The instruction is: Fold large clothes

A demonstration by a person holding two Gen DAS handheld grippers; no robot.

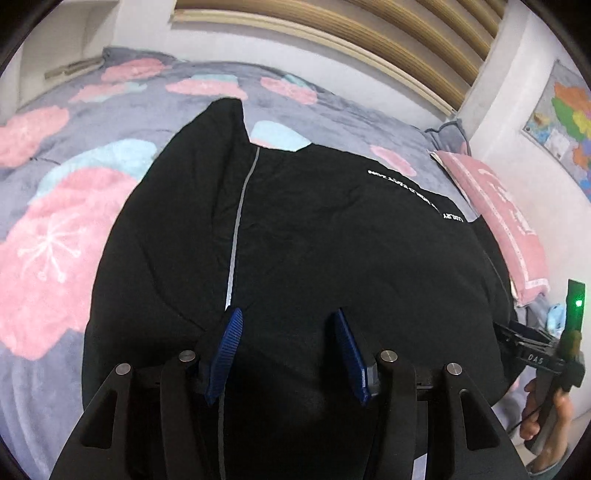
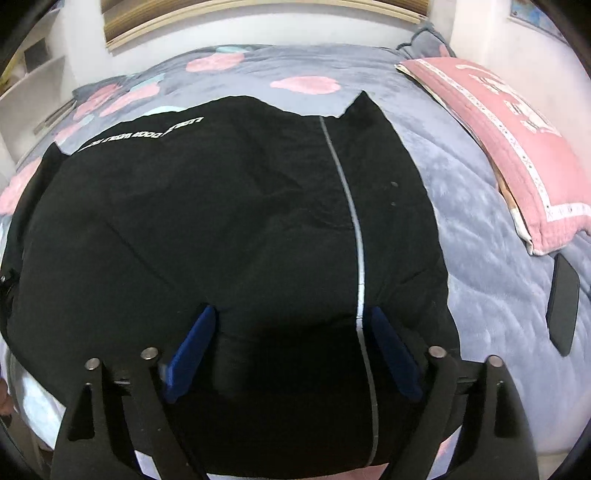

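Observation:
A large black garment (image 1: 314, 240) lies spread on the bed, with a thin grey stripe (image 1: 240, 206) running along it and white lettering (image 1: 410, 192) near its far edge. My left gripper (image 1: 287, 312) hovers over its near part, its blue pads (image 1: 229, 347) apart with nothing pinched between them. The right wrist view shows the same garment (image 2: 221, 221) and stripe (image 2: 351, 206). Over it my right gripper (image 2: 291, 310) stands wide open; the stripe passes just beside its right pad (image 2: 391, 350). A hand (image 1: 546, 417) holds the right gripper's body (image 1: 543, 354) at the left wrist view's right edge.
The bed is covered by a grey blanket (image 1: 74, 155) with pink and blue flowers. A pink pillow (image 2: 509, 140) lies at the right. A black phone (image 2: 563, 302) rests on the blanket near it. A wooden slatted headboard (image 1: 369, 29) and a wall map (image 1: 565, 122) are behind.

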